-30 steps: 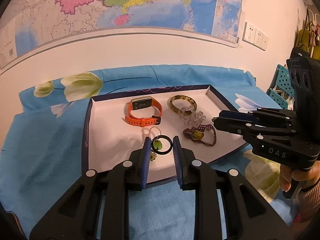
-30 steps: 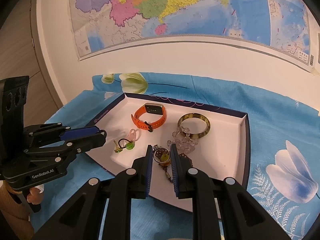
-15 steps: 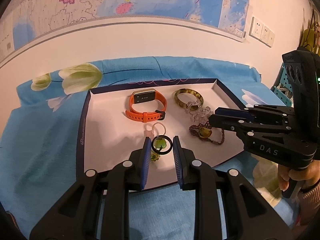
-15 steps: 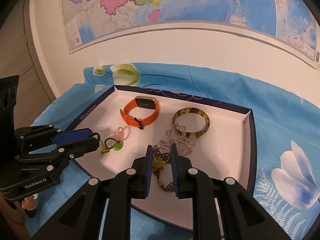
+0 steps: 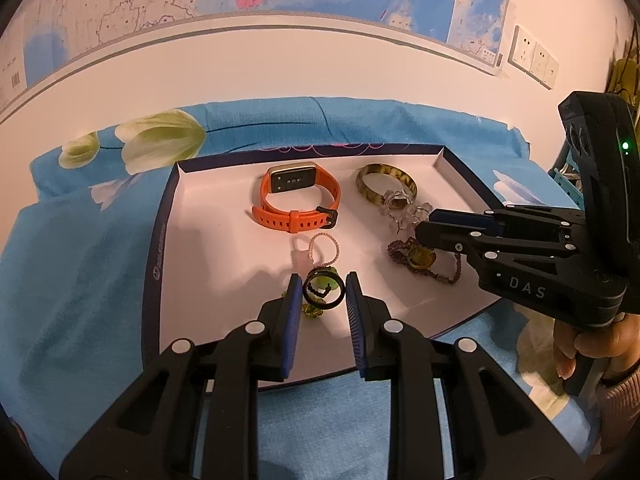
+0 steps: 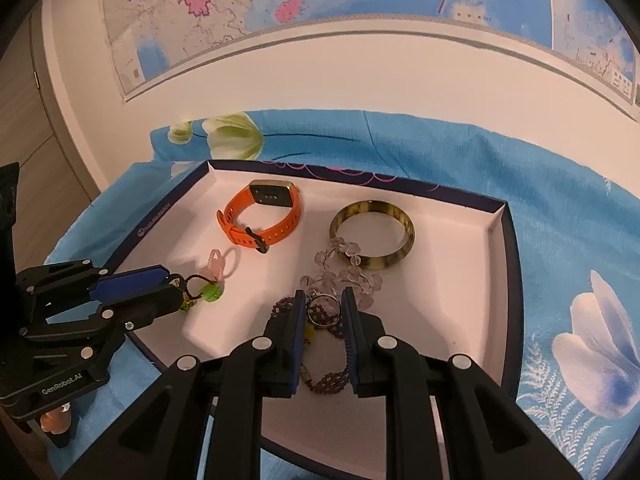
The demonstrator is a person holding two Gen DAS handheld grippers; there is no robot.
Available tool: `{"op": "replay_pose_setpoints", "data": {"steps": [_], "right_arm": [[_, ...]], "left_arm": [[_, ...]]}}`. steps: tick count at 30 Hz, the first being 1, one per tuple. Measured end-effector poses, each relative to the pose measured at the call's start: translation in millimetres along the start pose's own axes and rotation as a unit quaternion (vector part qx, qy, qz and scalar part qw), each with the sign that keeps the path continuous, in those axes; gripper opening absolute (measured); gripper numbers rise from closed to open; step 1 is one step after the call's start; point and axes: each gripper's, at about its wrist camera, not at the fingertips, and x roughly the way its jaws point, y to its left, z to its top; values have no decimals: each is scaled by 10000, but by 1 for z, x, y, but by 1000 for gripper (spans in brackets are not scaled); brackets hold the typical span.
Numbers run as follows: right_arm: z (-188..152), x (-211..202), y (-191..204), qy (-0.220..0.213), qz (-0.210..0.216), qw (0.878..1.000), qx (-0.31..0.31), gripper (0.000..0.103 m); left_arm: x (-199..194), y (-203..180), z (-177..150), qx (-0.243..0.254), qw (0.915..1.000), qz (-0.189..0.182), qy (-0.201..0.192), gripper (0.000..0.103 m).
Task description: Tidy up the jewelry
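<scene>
A white tray with a dark blue rim [image 5: 160, 240] [image 6: 500, 264] lies on a blue flowered cloth. My left gripper [image 5: 324, 292] is shut on a black ring [image 5: 324, 291], held just above a green bead charm [image 5: 310, 310]. My right gripper [image 6: 323, 308] is shut on a silver ring [image 6: 325, 307], held above a purple beaded bracelet [image 6: 326, 380]. In the tray lie an orange watch [image 5: 298, 200] [image 6: 260, 216], a mottled bangle [image 5: 386, 185] [image 6: 372, 240], a clear crystal bracelet [image 6: 344, 276] and a pink bead ring [image 5: 324, 248] [image 6: 222, 262].
The blue cloth [image 5: 80, 264] [image 6: 580, 240] covers the surface around the tray. A wall with a map stands behind it. Wall sockets [image 5: 534, 56] are at the upper right. A wooden cabinet [image 6: 36, 140] stands at the left.
Both grippers have drawn nearer to the tray floor with their rings still held. The right gripper has shifted slightly left over the purple bracelet.
</scene>
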Motion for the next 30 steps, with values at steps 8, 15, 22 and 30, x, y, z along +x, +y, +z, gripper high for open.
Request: {"op": "replay_pose_setpoints", "data": {"steps": [8, 15, 22, 30], "right_arm": [[-2, -6, 1, -88, -8, 9999, 74, 28], [-9, -39, 8, -477, 19, 9988, 84, 52], [-31, -75, 17, -961, -147, 9950, 225, 84], [-64, -112, 36, -1416, -535, 9881, 255, 96]], "left_arm": [[1, 1, -3, -46, 10000, 73, 26, 35], [-24, 1, -5, -85, 9994, 60, -331, 61], [-72, -5, -19, -69, 9947, 298, -986, 95], [-117, -7, -47, -183, 9876, 574, -1451, 97]]}}
